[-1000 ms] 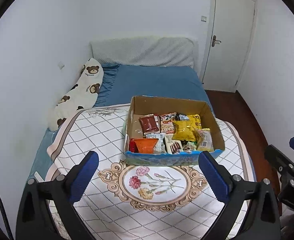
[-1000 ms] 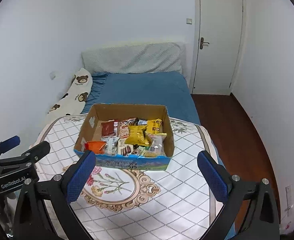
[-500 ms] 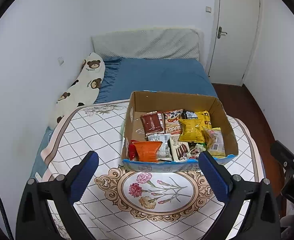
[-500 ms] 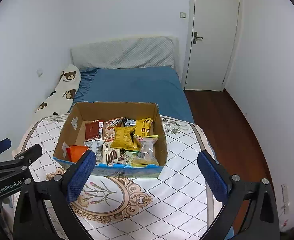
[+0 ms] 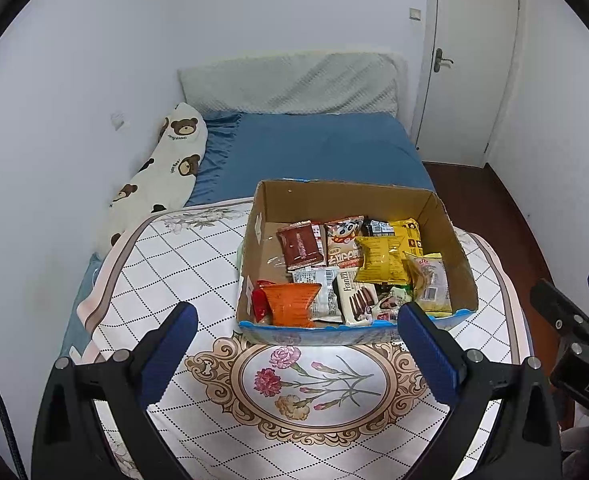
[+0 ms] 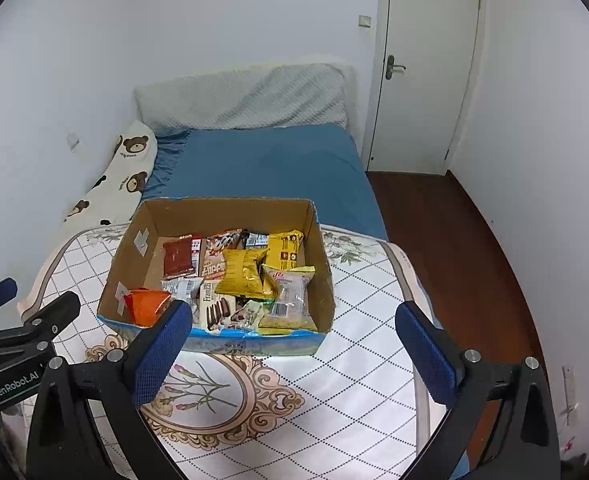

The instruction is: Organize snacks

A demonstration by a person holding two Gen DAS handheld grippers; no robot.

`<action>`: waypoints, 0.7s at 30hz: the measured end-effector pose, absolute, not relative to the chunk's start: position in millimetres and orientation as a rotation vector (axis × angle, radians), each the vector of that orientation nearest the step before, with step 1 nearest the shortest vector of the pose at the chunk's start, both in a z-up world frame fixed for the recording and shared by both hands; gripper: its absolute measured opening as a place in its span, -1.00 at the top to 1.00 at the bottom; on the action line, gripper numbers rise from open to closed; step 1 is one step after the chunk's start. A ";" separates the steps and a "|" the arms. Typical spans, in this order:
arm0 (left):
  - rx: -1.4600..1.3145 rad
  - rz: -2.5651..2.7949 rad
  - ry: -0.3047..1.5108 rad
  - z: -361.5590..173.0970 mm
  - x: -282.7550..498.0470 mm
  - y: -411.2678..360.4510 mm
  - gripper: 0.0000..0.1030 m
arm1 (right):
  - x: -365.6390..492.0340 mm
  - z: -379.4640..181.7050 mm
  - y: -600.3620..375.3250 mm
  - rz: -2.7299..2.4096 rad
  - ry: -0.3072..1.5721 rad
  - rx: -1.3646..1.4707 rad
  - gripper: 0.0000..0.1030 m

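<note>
Snacks (image 5: 350,272) lie packed in an open cardboard box (image 5: 450,240) that rests on the white quilt (image 5: 182,264) with the flower medallion, at 12 o'clock from both of your grippers. The box's long axis runs from 9 to 3 o'clock across your view, and its blue printed front wall faces you.

Inside, the dark red packet (image 5: 299,245) stands lengthwise toward 12 o'clock at the far left. The yellow bag (image 5: 380,259) lies near the centre, partly over other packs. The orange packet (image 5: 290,303) leans against the front wall at about 10 o'clock from your left gripper (image 5: 294,354). The white biscuit pack (image 5: 356,296) shows the word "Franzzi" printed along its long side, which points toward 12 o'clock. The clear wrapped pastry (image 6: 290,296) lies at the right end. Other labels are too small to read.

Your left gripper has its blue fingers (image 5: 170,354) spread wide with nothing between them. Your right gripper (image 6: 294,354) is spread wide and empty too. In the right wrist view you can read "GenRobot.AI" on the body of the left gripper at 9 o'clock.
</note>
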State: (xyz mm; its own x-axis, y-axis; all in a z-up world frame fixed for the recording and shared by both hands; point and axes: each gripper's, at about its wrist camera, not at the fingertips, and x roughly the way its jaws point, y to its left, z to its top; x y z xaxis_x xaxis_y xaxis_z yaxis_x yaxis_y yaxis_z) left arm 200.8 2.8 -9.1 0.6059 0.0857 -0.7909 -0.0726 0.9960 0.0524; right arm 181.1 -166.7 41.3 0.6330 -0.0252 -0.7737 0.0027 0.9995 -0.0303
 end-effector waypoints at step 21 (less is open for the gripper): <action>0.013 0.088 0.904 -5.7 196.4 4.8 -0.99 | 177.3 42.2 -165.0 -0.016 0.878 -0.029 -1.00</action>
State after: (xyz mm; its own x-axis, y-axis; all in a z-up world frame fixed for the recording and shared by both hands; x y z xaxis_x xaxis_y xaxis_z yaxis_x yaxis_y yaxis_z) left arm 196.4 4.8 -5.7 0.6148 0.0820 -0.7844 -0.0706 0.9963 0.0488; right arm 177.3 -165.0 42.2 0.6387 -0.0260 -0.7691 0.0019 0.9995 -0.0322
